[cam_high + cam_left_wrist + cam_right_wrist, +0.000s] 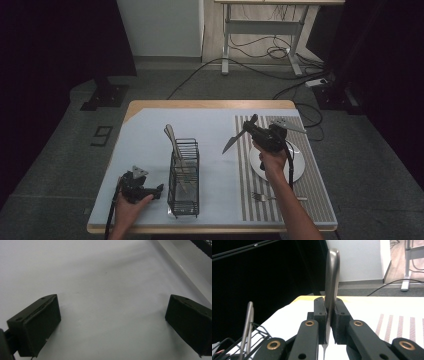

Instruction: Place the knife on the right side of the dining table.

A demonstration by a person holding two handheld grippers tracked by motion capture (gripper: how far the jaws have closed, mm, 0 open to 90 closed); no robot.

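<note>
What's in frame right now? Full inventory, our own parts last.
knife: 1, silver, clamped in right gripper, over the table
wire caddy: 1, black, on the blue mat
utensils in caddy: 2 by the look of it, silver, handles up
fork: 1, silver, on striped placemat
plate: 1, white, on placemat
left gripper: black, jaws open, low over mat
right gripper: black, jaws shut on knife

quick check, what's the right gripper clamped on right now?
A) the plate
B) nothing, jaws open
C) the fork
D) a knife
D: in the right gripper view the right gripper has its jaws closed on a knife, and the high view shows the blade sticking out over the table; the fork lies on the striped mat below the plate.
</note>
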